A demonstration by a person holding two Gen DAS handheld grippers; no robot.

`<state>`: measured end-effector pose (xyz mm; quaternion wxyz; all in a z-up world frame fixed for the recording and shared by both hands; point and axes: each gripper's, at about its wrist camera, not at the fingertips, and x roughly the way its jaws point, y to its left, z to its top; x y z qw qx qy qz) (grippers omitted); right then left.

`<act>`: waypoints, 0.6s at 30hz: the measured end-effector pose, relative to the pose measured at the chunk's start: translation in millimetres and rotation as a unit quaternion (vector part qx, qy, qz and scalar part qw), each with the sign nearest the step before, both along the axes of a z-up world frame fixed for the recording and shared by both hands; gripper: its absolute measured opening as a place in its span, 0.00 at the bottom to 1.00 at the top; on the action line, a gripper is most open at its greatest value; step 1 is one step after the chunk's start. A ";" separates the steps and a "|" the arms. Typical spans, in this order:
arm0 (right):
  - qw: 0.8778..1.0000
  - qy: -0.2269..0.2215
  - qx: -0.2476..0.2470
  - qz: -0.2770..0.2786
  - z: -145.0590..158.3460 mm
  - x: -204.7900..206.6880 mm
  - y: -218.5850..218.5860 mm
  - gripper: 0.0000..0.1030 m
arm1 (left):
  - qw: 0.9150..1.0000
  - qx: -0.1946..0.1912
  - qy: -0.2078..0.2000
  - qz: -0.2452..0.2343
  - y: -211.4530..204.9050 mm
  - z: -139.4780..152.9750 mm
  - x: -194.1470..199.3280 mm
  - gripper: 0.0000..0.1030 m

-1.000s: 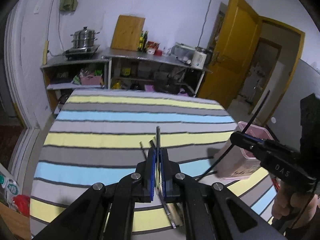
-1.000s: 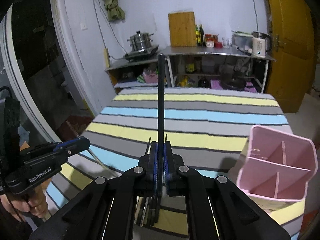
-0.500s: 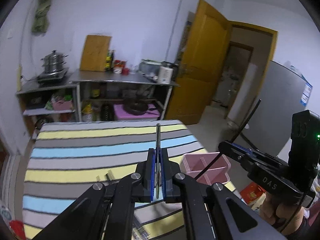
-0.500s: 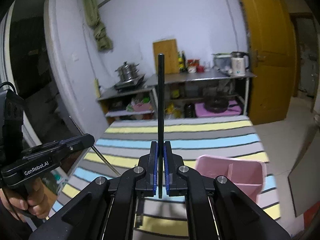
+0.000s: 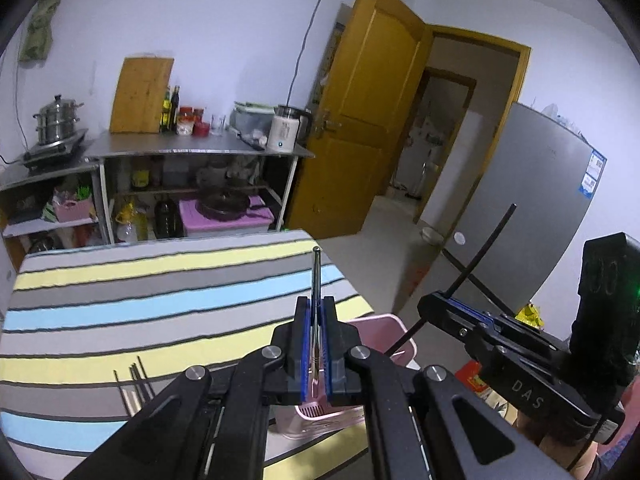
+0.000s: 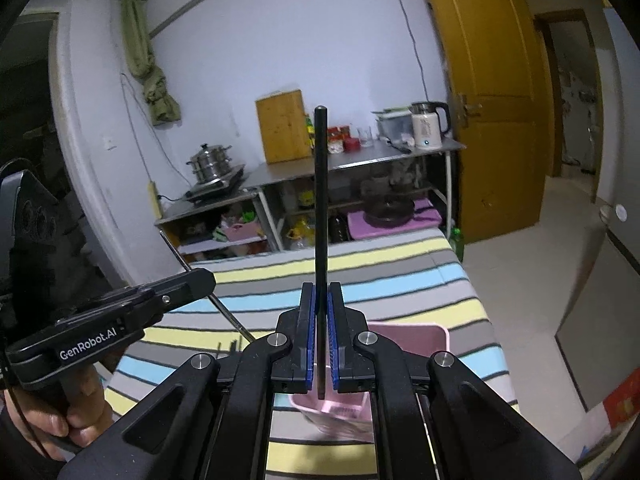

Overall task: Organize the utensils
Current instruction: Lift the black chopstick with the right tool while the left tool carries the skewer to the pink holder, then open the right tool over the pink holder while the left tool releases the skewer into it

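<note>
The left gripper [image 5: 316,344] is clenched on 1 metal chopstick [image 5: 315,280], the right gripper [image 6: 321,332] on 1 black chopstick [image 6: 321,208], each stood upright, probably for dropping in end-first. Just beyond and beneath both sits the pink holder [image 6: 434,334] at the striped table's [image 5: 120,304] near edge, and farther left more chopsticks [image 5: 134,384] lie on the cloth.

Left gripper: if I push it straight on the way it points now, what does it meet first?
Probably the pink utensil holder, just below and ahead of the left gripper, which is shut on a thin metal chopstick. Depth is unclear; it might pass over onto the striped tablecloth.
</note>
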<state>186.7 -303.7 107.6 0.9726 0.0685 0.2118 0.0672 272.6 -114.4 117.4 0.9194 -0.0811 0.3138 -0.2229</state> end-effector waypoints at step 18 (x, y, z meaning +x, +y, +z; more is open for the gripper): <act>0.997 0.076 0.009 -0.011 -61.4 35.9 -14.2 0.05 | 0.998 0.016 0.055 -0.011 -11.1 -71.9 23.2 0.05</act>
